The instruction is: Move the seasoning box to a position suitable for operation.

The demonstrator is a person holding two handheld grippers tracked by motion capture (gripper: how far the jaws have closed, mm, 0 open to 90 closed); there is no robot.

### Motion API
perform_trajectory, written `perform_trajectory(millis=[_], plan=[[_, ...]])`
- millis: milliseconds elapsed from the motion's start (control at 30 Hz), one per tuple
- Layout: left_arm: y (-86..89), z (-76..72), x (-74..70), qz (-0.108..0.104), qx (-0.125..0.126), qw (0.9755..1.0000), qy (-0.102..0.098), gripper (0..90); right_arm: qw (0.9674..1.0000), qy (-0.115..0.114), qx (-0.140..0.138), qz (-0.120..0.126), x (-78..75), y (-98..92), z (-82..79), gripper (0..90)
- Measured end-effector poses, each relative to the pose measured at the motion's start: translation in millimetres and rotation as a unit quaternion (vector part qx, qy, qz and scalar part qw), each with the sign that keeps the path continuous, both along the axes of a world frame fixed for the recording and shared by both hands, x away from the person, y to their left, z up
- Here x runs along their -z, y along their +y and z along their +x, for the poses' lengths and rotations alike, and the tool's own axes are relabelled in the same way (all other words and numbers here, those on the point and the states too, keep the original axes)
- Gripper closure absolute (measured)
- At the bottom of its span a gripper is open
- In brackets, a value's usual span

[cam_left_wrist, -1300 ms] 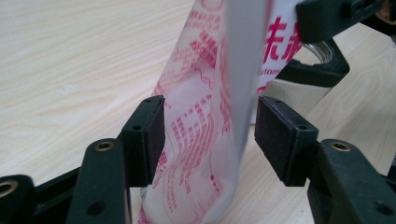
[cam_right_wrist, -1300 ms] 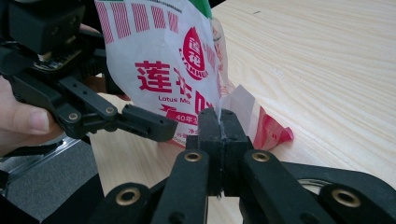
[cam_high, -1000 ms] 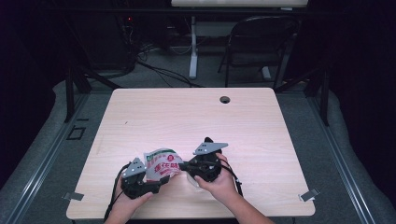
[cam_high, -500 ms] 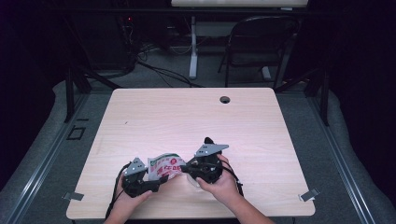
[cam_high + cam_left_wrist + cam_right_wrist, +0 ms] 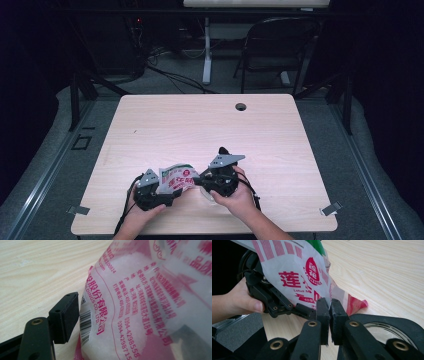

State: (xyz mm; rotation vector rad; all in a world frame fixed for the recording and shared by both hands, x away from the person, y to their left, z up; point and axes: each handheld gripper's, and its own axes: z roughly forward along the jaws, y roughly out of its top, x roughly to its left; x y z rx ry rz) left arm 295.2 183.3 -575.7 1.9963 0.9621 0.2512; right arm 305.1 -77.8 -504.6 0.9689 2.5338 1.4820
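Pinching the edge of the white-and-red bag [image 5: 297, 277] near the table's [image 5: 200, 120] front edge with the right gripper [image 5: 329, 305], while the left gripper [image 5: 161, 192] has just been opening beside it, apparently letting go; next probably re-gripping before pulling the bag open.

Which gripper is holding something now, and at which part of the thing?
The right gripper pinches the plastic bag at its lower edge. The left gripper has just been opening; its visible pad sits beside the bag.
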Motion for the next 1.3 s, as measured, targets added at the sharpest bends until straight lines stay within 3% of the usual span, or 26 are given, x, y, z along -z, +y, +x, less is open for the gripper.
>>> perform_trajectory(millis=[633,767,1300], plan=[[-8.3,1.8,11.8,0.031,0.005,0.9995,0.005,26.5,1.0,-0.001,0.001,-0.001,1.1,1.0,-0.6,87.2],[-10.0,0.9,11.8,0.042,0.0,0.9991,0.0,27.9,1.0,-0.001,0.001,-0.002,1.2,0.7,-0.3,87.2],[-13.2,-0.7,12.0,0.053,0.003,0.9986,-0.002,36.3,1.0,-0.002,0.002,-0.001,1.7,0.4,-0.1,86.2]])
